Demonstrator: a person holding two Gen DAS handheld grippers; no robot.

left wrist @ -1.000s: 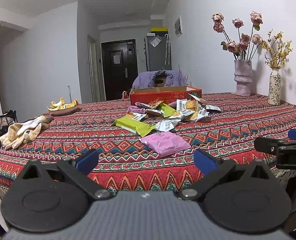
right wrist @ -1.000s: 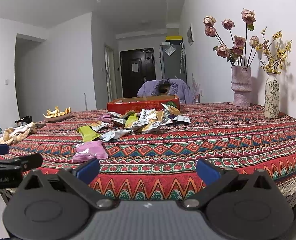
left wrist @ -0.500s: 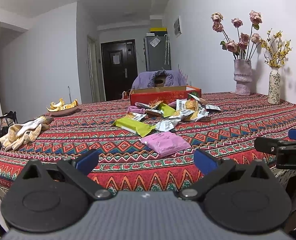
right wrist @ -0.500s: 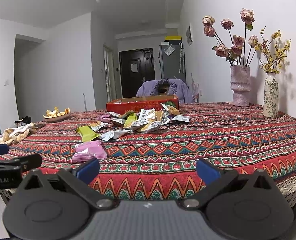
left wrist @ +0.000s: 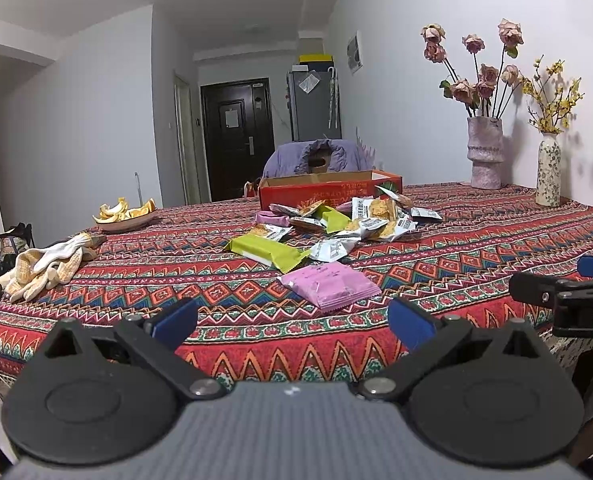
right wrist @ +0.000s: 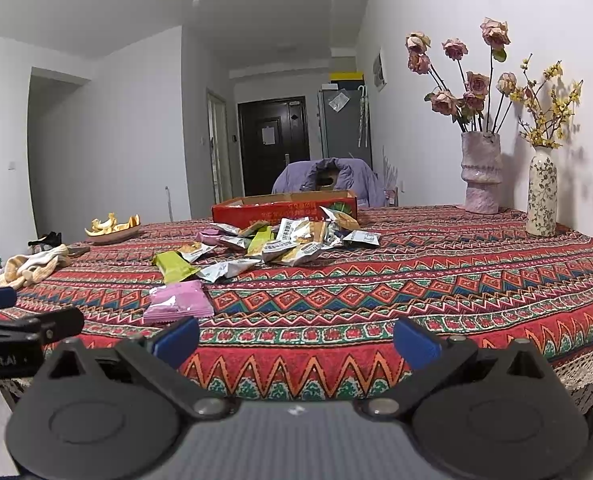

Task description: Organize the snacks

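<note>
So far: nothing is being held yet; sorting is only starting.
Left tongs (left wrist: 292,318): gaping apart, hovering off the table (left wrist: 476,240) edge.
Right tongs (right wrist: 296,340): likewise spread, empty.
Snacks: pink packet (left wrist: 330,286) lying nearest at 12 o'clock; heap (left wrist: 360,220) beyond, touching the red box (left wrist: 328,190).
Next: reaching forward, closing on the pink packet.
Obstacles: gloves (left wrist: 44,266) at 10 o'clock, vases (left wrist: 484,156) at 2 o'clock, both well apart.

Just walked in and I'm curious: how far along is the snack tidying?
Barely begun. Nothing looks done: the snack packets lie scattered in front of the red box, with the pink packet nearest. Nothing is in hand: the left gripper and right gripper hover empty, jaws open. All the packets are left to sort.
</note>
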